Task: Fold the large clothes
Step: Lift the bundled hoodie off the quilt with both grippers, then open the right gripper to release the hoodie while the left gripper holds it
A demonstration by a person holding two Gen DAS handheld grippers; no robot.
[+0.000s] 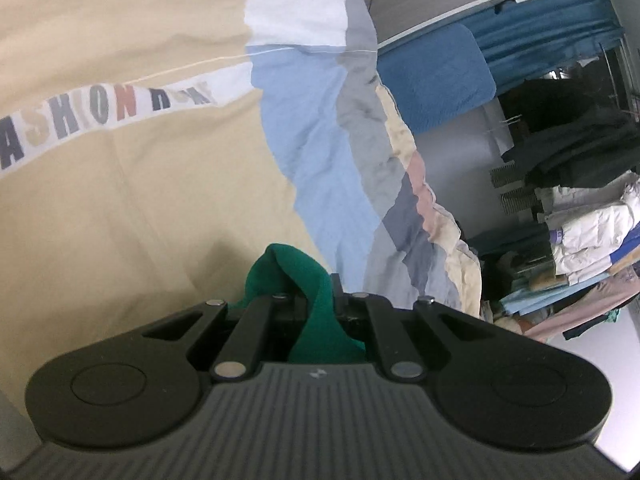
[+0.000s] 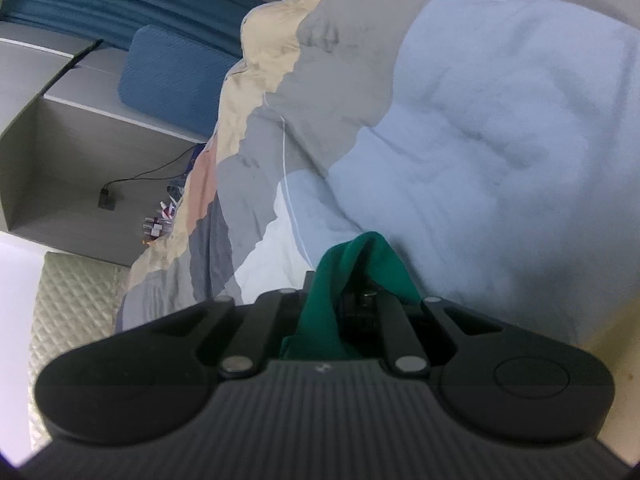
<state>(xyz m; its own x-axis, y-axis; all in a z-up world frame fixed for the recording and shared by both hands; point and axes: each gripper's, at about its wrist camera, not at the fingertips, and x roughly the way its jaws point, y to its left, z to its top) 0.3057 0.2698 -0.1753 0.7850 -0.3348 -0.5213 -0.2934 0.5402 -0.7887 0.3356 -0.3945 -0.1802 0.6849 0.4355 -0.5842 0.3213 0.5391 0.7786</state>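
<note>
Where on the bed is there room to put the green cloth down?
The widest bare patch is the tan part of the quilt, below its lettered strip. The pale blue patch ahead of the right hand-held gripper is free too. Past the quilt's rumpled edge it is crowded: a blue pillow and stacked laundry.

A home bedroom: patchwork quilt point(image 1: 120, 200), blue pillow point(image 1: 436, 80), stacked laundry point(image 1: 588, 236).
</note>
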